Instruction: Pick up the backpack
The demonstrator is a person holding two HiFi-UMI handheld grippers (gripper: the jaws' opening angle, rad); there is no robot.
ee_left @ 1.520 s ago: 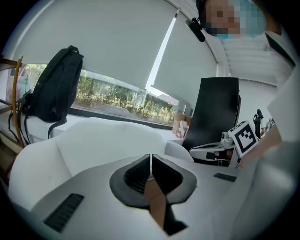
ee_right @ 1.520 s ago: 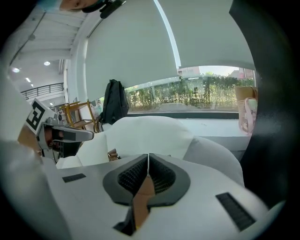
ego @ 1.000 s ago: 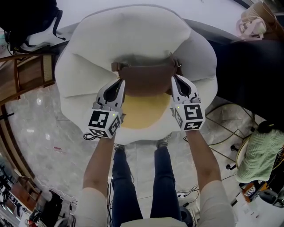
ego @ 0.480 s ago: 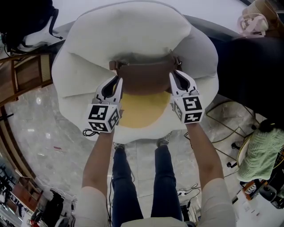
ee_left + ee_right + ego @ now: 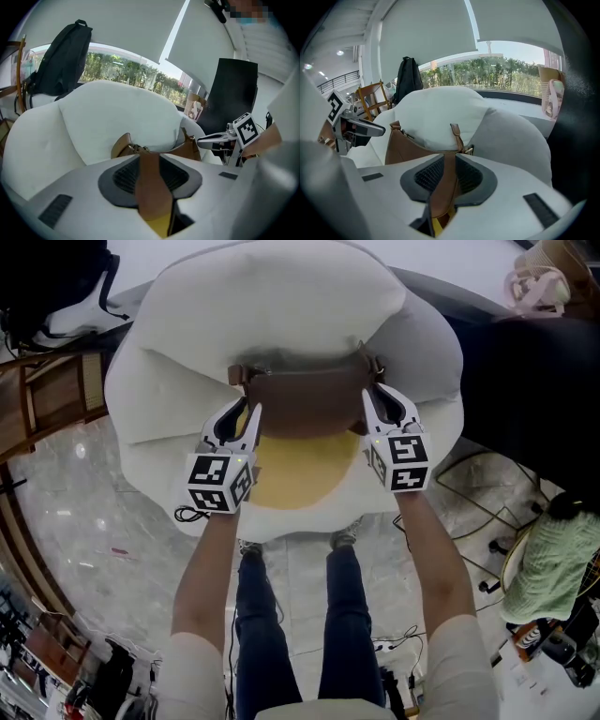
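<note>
the brown bag [image 5: 309,404] lies in the middle of a white cushion seat [image 5: 281,306], at 12 o'clock from its yellow patch [image 5: 300,474]. the left gripper [image 5: 247,413] grasps the brown bag's 9 o'clock end; its jaws have just been easing apart, yet the leather fills the gap. the right gripper [image 5: 373,397] is clenched on the 3 o'clock end. a black backpack [image 5: 63,56] hangs at 10 o'clock in the left gripper view.
</note>
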